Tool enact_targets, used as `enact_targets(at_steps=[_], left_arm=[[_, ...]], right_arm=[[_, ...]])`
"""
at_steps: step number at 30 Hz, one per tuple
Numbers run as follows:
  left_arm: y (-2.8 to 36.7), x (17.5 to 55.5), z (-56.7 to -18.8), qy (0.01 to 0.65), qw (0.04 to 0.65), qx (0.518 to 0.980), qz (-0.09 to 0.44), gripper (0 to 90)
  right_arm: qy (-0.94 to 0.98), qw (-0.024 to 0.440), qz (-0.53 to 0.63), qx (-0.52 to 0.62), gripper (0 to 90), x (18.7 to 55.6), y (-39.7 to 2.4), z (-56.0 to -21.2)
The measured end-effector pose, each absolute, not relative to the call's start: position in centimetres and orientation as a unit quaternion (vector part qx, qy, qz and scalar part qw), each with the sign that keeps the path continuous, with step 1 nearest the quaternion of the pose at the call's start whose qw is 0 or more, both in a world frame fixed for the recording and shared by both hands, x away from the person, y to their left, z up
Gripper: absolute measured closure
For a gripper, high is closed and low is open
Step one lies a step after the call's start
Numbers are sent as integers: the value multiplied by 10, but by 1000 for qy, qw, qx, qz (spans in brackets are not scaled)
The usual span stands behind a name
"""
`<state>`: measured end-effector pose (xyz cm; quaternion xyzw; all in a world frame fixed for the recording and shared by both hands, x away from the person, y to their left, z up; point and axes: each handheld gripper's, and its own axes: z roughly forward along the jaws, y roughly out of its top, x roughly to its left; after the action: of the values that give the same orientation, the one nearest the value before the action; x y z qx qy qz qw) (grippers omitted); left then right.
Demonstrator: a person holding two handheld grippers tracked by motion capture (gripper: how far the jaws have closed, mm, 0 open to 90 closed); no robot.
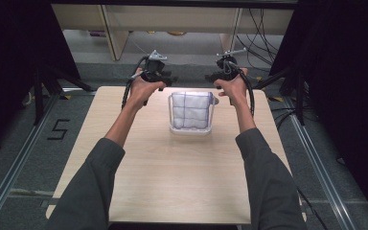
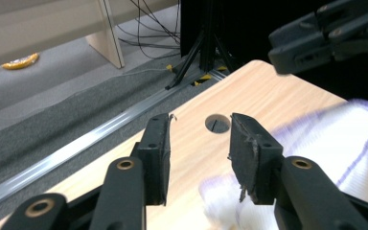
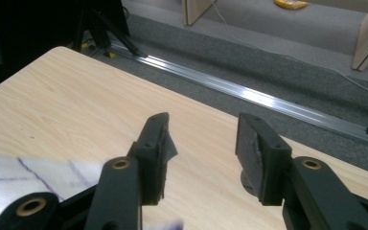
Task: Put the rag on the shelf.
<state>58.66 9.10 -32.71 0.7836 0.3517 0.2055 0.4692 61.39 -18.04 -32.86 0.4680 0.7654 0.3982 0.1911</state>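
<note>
While both tongs gape, soft white cloth (image 1: 190, 110) (purple grid), pale woodgrain table (image 1: 172, 182)

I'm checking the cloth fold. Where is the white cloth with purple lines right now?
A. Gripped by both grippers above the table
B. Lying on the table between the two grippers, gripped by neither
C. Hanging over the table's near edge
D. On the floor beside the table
B: the cloth lies on the table between the left gripper and right gripper, whose jaws stand apart with nothing between them.
</note>
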Motion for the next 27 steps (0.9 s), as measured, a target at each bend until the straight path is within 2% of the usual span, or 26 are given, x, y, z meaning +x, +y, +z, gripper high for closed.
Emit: enact_targets(at_steps=[4, 7, 12, 19, 27], left_arm=[[95, 578, -327, 355, 472, 783, 196, 564], [99, 570, -327, 366, 474, 782, 174, 506], [103, 558, -326, 369, 469, 783, 175, 454], [110, 543, -325, 372, 491, 770, 164, 425], [118, 527, -337, 372, 487, 776, 150, 374]], right_arm=[[761, 189, 410, 467, 547, 606, -186, -325], [761, 192, 419, 456, 543, 600, -190, -324], [762, 183, 425, 452, 541, 592, -197, -329], [764, 194, 428, 443, 538, 579, -204, -327], [778, 207, 428, 411, 530, 559, -205, -319]])
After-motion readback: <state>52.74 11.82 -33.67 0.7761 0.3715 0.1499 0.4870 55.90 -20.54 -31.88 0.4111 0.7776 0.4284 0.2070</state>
